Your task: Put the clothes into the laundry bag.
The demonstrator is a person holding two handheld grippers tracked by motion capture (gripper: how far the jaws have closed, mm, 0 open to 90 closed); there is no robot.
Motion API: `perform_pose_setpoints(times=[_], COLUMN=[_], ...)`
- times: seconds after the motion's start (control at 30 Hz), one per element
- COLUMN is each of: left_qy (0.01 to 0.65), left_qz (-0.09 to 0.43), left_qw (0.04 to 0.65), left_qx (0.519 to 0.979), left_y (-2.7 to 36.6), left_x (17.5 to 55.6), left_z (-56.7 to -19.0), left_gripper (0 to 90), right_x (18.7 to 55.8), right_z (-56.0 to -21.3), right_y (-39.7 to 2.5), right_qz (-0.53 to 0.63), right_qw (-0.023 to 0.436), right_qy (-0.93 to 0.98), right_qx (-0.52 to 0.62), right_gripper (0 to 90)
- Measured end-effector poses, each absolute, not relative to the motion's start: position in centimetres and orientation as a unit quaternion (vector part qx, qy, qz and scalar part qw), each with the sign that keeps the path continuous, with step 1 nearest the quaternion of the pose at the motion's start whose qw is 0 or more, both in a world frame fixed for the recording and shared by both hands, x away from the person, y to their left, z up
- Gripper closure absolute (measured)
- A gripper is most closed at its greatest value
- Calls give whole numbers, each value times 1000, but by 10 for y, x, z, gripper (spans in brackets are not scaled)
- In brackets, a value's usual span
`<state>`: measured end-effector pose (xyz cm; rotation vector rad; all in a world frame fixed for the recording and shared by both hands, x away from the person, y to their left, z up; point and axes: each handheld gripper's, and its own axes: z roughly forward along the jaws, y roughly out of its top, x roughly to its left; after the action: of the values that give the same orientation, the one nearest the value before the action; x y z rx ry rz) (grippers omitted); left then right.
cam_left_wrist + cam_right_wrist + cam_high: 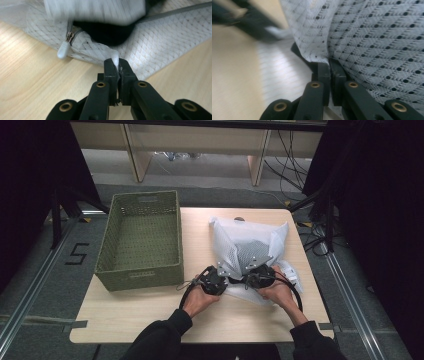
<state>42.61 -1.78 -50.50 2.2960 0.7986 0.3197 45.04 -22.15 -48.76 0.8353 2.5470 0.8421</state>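
Your mesh bag [248, 251] is white, a fine diamond-weave net, and something dark shows through its middle. It lies on the right half of the table, just right of the basket, rumpled, its far corners sticking up in soft peaks. The near edge faces you and is pinched in two places, so it lifts a little off the wood there. In the left gripper view the bag [155, 47] has a grey zip running along its edge, partly open onto a dark gap, with a small white pull [63, 49] hanging down toward the tabletop. In the right gripper view the mesh [372, 42] drapes close, dotted with dark holes.
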Motion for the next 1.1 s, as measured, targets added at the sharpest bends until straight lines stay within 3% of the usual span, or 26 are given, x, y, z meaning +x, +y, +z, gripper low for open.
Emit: perform_pose_setpoints(times=[0.2,0.63,0.97,1.1], left_qy=[293,309,309,318], left_qz=[136,126,119,131], left_qw=[337,351,342,352], left_qx=[884,875,879,870], left_y=[-6,25,32,35], left_x=[411,388,387,388], left_z=[-506,-497,-497,-495], left_gripper=[865,868,849,774], right_x=[473,485,450,430], right_z=[-485,-484,-454,-444], right_y=[-234,-248,-242,-240], right_qz=[289,284,300,308], right_qw=[214,215,212,222], right_qy=[880,868,888,890], right_qx=[310,345,276,253], right_gripper=[893,893,893,893])
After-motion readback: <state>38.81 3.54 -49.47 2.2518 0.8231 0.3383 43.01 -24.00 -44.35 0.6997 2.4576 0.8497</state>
